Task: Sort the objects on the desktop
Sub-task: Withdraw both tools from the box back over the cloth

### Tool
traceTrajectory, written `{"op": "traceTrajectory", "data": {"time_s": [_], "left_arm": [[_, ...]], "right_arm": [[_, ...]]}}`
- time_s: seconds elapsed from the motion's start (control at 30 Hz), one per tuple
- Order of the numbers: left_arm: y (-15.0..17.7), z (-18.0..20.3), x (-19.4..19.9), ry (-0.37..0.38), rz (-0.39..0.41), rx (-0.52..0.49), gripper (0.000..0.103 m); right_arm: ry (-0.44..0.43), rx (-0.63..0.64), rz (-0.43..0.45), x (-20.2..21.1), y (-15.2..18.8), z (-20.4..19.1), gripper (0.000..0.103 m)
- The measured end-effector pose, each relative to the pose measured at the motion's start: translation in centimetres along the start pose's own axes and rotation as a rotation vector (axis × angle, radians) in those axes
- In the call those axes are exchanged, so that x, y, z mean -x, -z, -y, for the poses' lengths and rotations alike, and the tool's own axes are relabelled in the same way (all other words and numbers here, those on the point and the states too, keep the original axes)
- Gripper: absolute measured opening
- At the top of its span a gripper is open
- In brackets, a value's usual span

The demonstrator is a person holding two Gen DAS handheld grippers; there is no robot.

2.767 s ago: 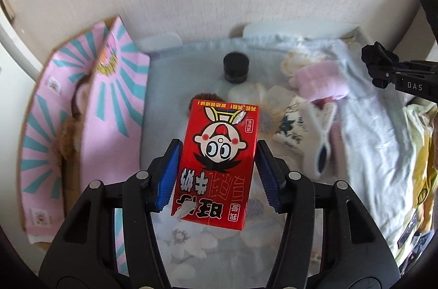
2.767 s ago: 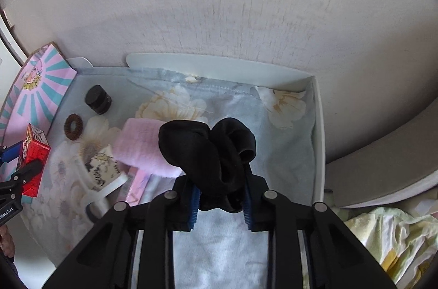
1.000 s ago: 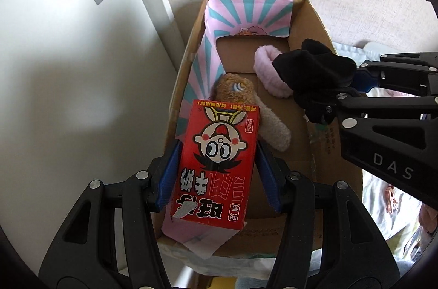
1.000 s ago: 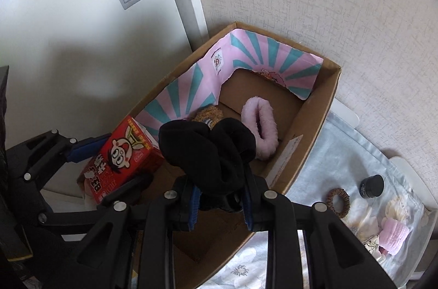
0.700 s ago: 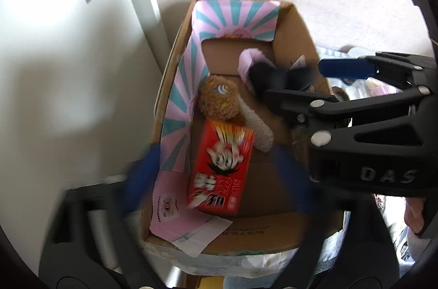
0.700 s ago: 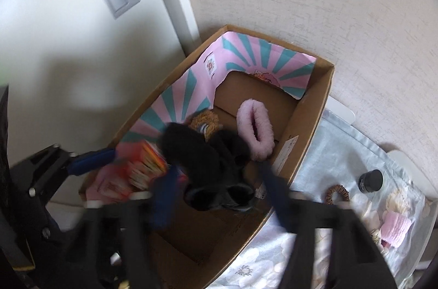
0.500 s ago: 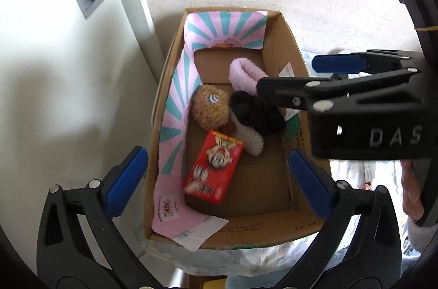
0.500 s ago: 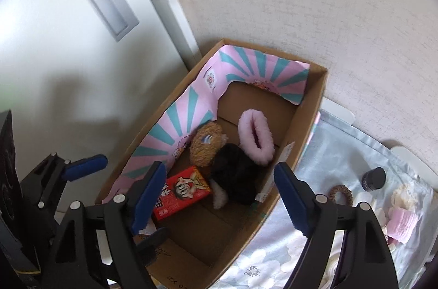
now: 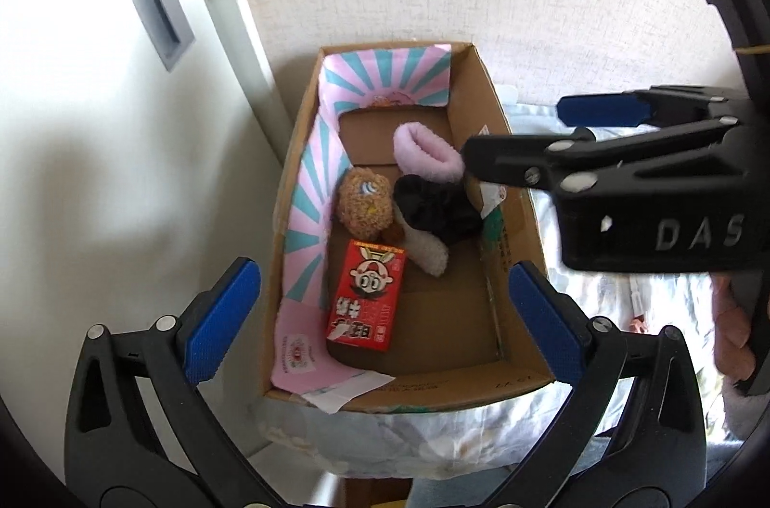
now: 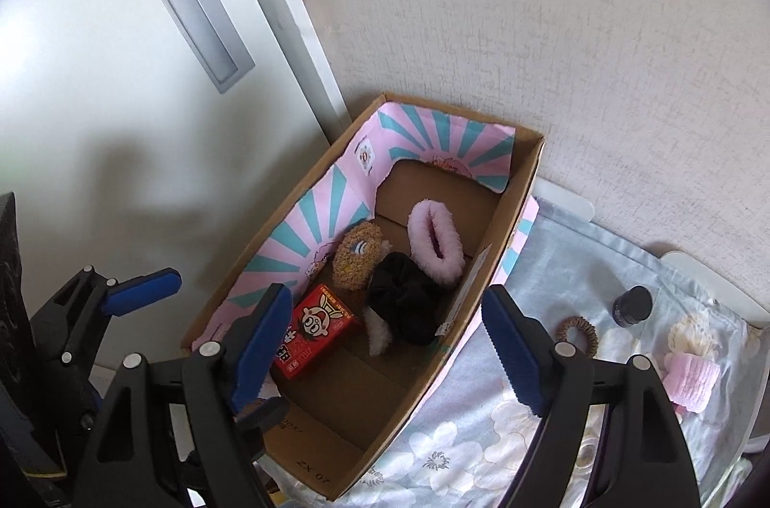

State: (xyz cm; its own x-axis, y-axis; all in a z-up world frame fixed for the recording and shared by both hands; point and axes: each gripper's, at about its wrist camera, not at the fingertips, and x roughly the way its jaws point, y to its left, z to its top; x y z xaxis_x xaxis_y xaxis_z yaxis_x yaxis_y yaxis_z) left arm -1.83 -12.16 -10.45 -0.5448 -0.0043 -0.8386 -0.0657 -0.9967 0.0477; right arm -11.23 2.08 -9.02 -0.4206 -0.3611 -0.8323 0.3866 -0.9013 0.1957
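A cardboard box with a pink and teal liner holds a red milk carton, a black scrunchie, a pink fluffy band and a brown plush toy. My left gripper is open and empty above the box's near end. My right gripper is open and empty above the box; it also shows in the left wrist view.
A white door stands left of the box and a textured wall behind it. On the floral cloth to the right lie a brown hair tie, a black jar and a pink roll.
Both grippers opened over the box. The red carton and the black scrunchie dropped in and lie on its floor. Both grippers have since risen and pulled back.
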Motion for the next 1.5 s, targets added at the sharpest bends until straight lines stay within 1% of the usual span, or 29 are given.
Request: {"op": "traceTrajectory", "data": {"time_s": [0.23,0.33,0.43,0.57,0.63,0.77,0.93,1.03,1.17,1.27,1.4,1.5], "left_arm": [[-0.2,-1.5,2.2,-0.023,0.033,0.027,0.103],[-0.7,-2.5,3.3,-0.041,0.055,0.062,0.103],[-1.5,-3.4,4.3,-0.007,0.075,0.104,0.103],[-2.6,-2.8,5.1,0.021,0.113,0.115,0.103],[-3.3,-1.7,5.3,0.037,0.127,0.104,0.103],[-4.5,1.2,5.3,0.080,0.149,0.068,0.103],[-5.6,5.9,5.0,0.139,0.151,-0.021,0.103],[-5.7,8.8,4.6,0.161,0.138,-0.087,0.103],[-5.6,12.7,3.1,0.191,0.096,-0.159,0.103],[-5.4,14.9,2.2,0.207,0.071,-0.196,0.103],[-5.1,17.1,0.4,0.205,0.031,-0.223,0.103],[-4.9,18.2,-0.9,0.215,0.011,-0.220,0.103]], "right_arm": [[0.016,-0.037,0.062,3.2,0.1,1.8,0.078],[0.037,-0.053,0.088,5.0,0.6,3.0,0.078],[0.074,-0.069,0.132,7.4,1.3,4.7,0.078],[0.131,-0.134,0.168,10.1,3.2,8.2,0.078],[0.160,-0.183,0.179,11.4,4.3,10.2,0.078],[0.172,-0.249,0.211,14.3,6.4,13.7,0.078],[0.259,-0.289,0.212,17.1,8.8,16.6,0.078],[0.284,-0.321,0.203,17.6,10.2,17.9,0.078],[0.291,-0.362,0.165,17.4,12.6,19.3,0.078],[0.309,-0.363,0.125,16.7,14.1,19.7,0.078],[0.303,-0.364,0.078,15.6,16.2,19.6,0.078],[0.318,-0.350,0.032,14.1,17.4,19.1,0.078]]}}
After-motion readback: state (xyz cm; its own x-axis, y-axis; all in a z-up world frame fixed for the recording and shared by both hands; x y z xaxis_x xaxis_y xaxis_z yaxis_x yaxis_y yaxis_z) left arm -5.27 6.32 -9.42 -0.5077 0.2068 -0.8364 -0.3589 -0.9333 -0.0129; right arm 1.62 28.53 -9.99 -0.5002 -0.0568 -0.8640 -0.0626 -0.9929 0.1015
